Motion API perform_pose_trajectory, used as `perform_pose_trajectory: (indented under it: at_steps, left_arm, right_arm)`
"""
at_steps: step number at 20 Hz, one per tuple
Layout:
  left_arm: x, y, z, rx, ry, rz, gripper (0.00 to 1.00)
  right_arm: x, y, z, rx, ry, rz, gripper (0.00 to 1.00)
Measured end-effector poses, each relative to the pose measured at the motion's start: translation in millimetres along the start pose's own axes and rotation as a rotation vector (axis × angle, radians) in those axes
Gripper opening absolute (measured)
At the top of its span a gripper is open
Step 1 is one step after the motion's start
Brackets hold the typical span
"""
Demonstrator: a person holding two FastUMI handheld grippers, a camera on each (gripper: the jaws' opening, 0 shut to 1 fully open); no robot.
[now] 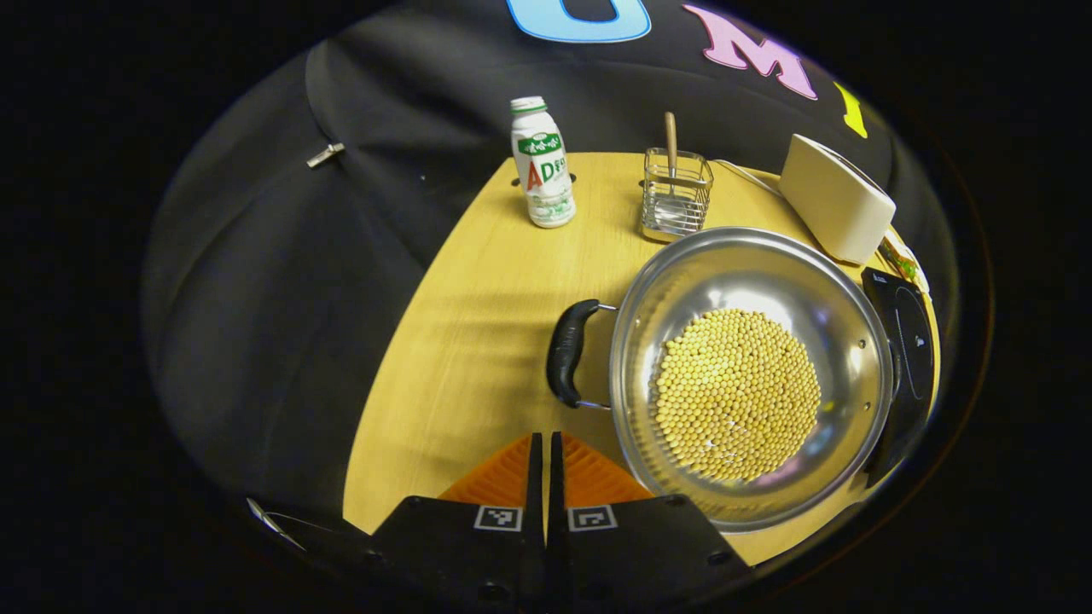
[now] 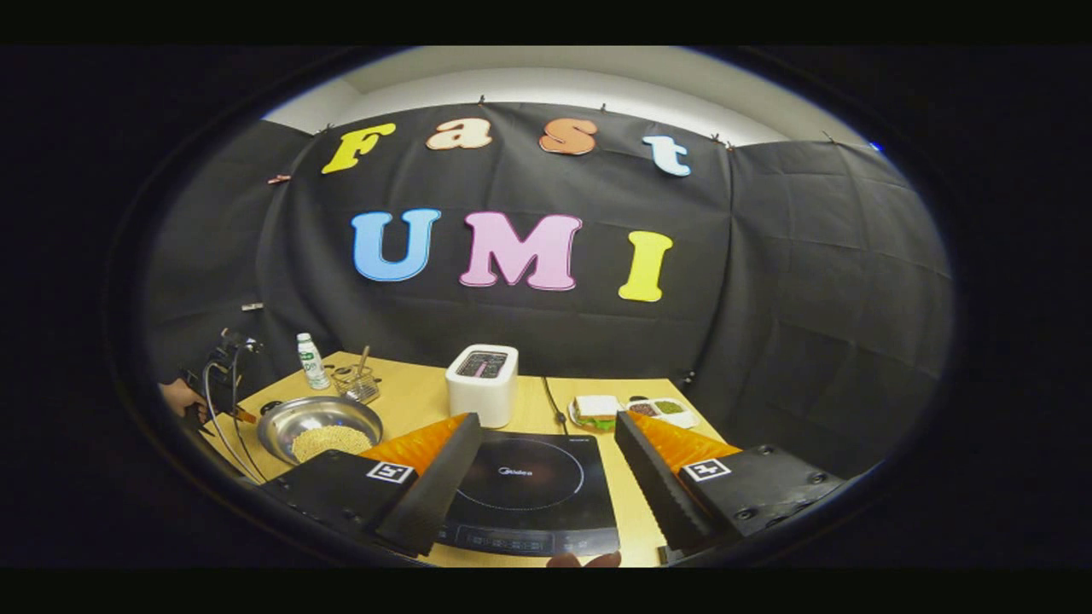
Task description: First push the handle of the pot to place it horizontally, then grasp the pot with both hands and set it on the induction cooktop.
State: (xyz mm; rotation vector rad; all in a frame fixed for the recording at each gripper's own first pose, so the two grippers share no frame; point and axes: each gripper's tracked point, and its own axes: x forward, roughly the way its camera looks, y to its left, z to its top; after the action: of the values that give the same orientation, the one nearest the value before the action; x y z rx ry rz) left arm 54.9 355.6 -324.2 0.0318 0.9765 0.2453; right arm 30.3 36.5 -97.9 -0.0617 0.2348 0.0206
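Steel pot of loose beans sat beside the cooktop; my left claw was pinched closed near its handle, my right claw gaped wide. A hard shove risked spilling beans.

Shiny silver steel pot with black handle, full of pale yellow beans. Yellow wood-grain surface. White bottle, green-red label. Cream toaster. Glossy black induction cooktop, thin white ring.
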Motion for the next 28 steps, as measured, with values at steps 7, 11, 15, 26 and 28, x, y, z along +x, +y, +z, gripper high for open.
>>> perform_pose_trajectory:
  at_steps: [7,11,15,26,28]
  left_arm:
    - [-50.7,0.9,38.8,0.002,-0.249,-0.066,0.43]
    - [-57.9,3.0,60.5,0.003,-0.329,-0.069,0.93]
    - [-30.9,-11.8,56.6,-0.001,-0.273,-0.128,0.95]
    - [43.1,-29.8,50.9,0.066,-0.127,-0.184,0.95]
    - [50.2,-28.9,50.0,0.068,-0.113,-0.184,0.94]
  right_arm:
    - [16.8,43.7,-9.9,0.035,0.051,0.102,0.98]
    - [32.1,86.6,-25.9,0.067,0.111,0.180,0.98]
    - [52.4,133.8,-47.0,0.060,0.167,0.251,0.98]
    - [95.1,232.7,-144.4,0.132,0.523,0.382,0.99]
    - [104.9,236.5,-171.1,0.130,0.595,0.351,0.99]
